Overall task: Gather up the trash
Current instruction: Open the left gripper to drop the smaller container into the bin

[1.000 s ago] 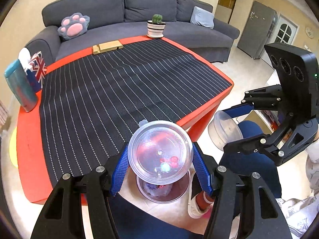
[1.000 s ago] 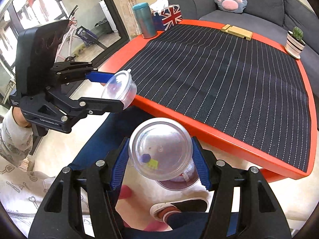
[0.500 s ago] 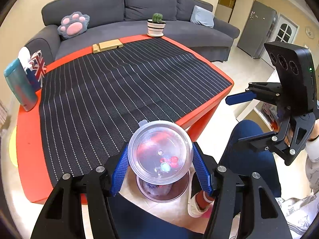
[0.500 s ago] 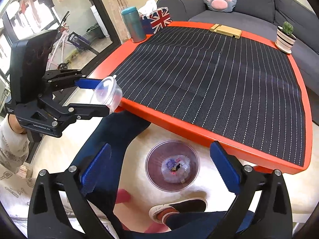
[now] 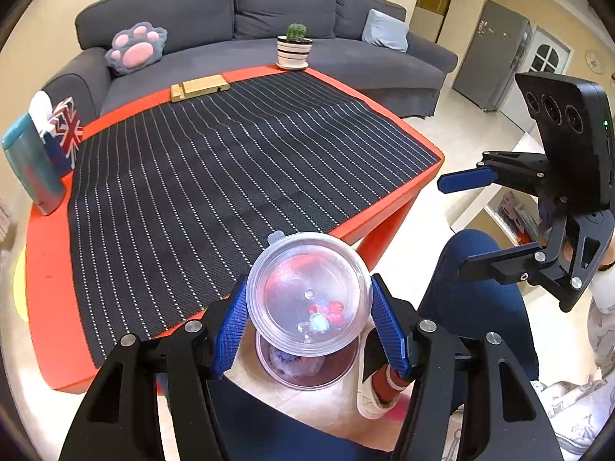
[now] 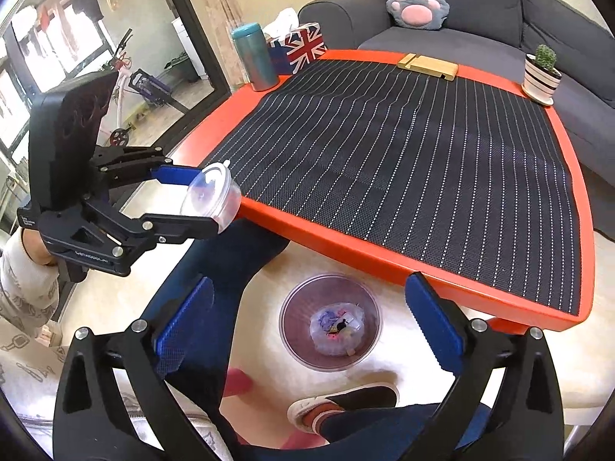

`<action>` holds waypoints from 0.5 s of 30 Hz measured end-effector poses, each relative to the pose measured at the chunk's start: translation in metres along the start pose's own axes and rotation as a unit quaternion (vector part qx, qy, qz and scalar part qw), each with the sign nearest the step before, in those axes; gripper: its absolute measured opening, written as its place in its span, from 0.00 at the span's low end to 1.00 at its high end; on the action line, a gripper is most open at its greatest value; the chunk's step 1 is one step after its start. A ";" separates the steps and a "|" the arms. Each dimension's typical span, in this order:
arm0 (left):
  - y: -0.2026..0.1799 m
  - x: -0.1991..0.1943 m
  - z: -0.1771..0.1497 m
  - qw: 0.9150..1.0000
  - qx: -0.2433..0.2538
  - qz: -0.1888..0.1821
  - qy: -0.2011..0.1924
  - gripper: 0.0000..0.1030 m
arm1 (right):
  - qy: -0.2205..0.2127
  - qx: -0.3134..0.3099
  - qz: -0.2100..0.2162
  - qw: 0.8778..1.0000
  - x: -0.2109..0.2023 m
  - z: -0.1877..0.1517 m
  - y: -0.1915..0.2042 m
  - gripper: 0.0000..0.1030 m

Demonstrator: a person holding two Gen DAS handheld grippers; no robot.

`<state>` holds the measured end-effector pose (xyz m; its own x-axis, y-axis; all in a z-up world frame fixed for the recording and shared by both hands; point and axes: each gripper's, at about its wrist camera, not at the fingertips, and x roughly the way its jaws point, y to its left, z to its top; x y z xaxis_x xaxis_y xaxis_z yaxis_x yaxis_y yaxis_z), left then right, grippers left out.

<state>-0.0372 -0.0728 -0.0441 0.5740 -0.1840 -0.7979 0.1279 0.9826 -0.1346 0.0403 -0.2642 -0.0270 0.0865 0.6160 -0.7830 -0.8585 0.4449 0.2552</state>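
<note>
My left gripper had its jaws clenched on the clear round plastic tub, hiding much of the round floor bin beneath. My right gripper hung released over that bin, whose contents were too blurred to identify.

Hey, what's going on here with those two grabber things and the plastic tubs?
A person is clearing trash into a bin on the floor by the red table. The left gripper holds a clear plastic tub with bits of rubbish in it right above the bin. The right gripper hangs wide open and empty over the bin, where another tub already lies.
</note>
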 end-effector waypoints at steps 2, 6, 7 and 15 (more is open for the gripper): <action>-0.002 0.000 0.001 1.000 0.002 -0.003 0.000 0.58 | -0.002 0.003 -0.002 1.000 -0.001 0.000 -0.002 0.95; -0.009 0.001 0.003 1.000 0.013 -0.005 -0.001 0.58 | -0.005 0.007 -0.003 1.000 -0.005 -0.002 -0.005 0.95; -0.010 0.001 0.003 1.000 0.014 -0.006 -0.001 0.58 | -0.006 0.008 -0.003 1.000 -0.006 -0.003 -0.005 0.95; -0.010 0.000 0.005 1.000 0.011 -0.002 -0.013 0.88 | -0.010 0.016 -0.010 1.000 -0.010 -0.006 -0.011 0.95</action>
<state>-0.0339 -0.0833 -0.0398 0.5935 -0.1893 -0.7823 0.1477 0.9811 -0.1254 0.0455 -0.2795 -0.0251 0.1127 0.6193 -0.7771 -0.8396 0.4776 0.2589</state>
